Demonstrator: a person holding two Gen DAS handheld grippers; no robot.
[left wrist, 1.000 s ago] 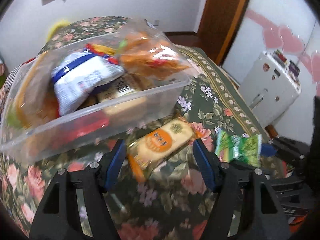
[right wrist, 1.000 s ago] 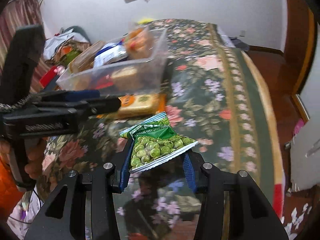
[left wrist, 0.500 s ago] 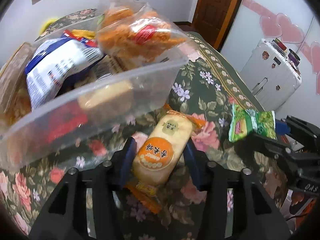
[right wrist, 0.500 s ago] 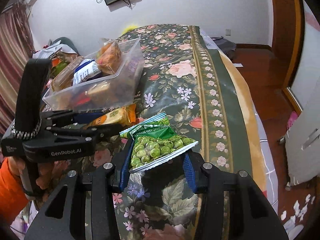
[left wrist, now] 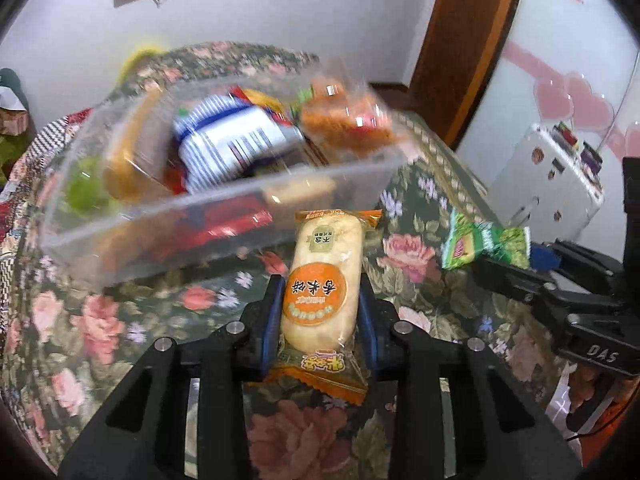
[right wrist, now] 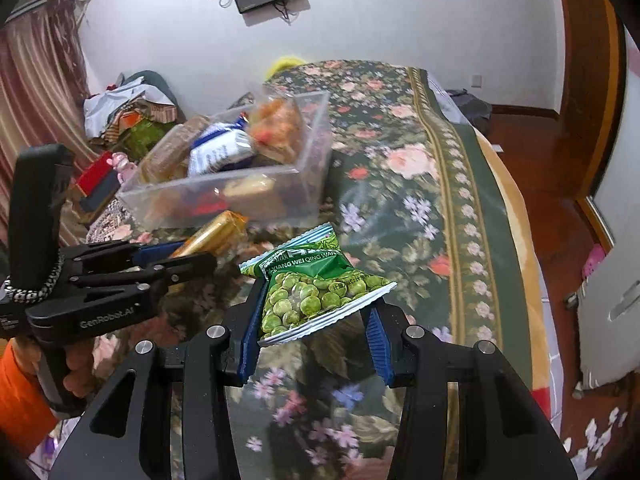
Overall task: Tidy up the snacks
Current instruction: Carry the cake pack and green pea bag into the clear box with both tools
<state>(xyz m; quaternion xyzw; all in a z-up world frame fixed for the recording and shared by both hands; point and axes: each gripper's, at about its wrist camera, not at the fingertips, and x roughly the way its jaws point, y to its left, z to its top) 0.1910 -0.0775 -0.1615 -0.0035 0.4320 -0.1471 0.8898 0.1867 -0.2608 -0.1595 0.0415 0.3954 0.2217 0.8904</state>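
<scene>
rice cracker pack (left wrist: 320, 280): orange, gripped lengthwise | green pea packet (right wrist: 316, 292): clamped, tilted | clear snack bin (right wrist: 224, 196): full, on bedspread

Both cameras ride low behind their fingers, close above the floral bedspread (right wrist: 420, 184), facing the far wall; each catches the clear snack bin (left wrist: 224, 216) and the other gripper.

left tool (left wrist: 320, 316) | closed on rice cracker packet (left wrist: 322, 280) | lifted

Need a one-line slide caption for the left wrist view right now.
Left gripper clamps an orange rice cracker pack before the clear snack bin.
</scene>
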